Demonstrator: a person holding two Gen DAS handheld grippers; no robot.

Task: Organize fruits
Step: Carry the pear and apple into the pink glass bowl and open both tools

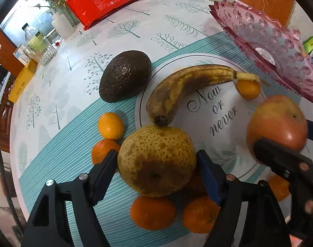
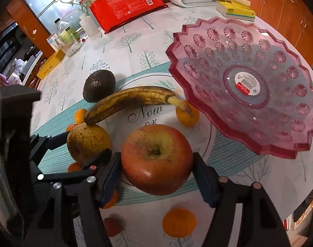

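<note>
My left gripper (image 1: 156,164) was clamped on a speckled yellow-brown pear (image 1: 156,160), its blue pads pressed against either side. My right gripper (image 2: 157,169) held a red apple (image 2: 157,158) the same way, stem hollow facing up, jaws closed on its flanks.

The only real container in view was the pink scalloped plastic dish (image 2: 245,86), sitting to the right on the table; nothing lay in it except a printed label at its centre. The fruit sat outside it, on or around a round placemat (image 1: 218,111) printed "Now or never": an overripe banana (image 1: 187,86) lay across the mat, its stem end over a small orange (image 1: 248,89). A dark avocado (image 1: 125,79) rested just beside the mat's edge, and several more small oranges (image 1: 111,125) were scattered below the pear.
</note>
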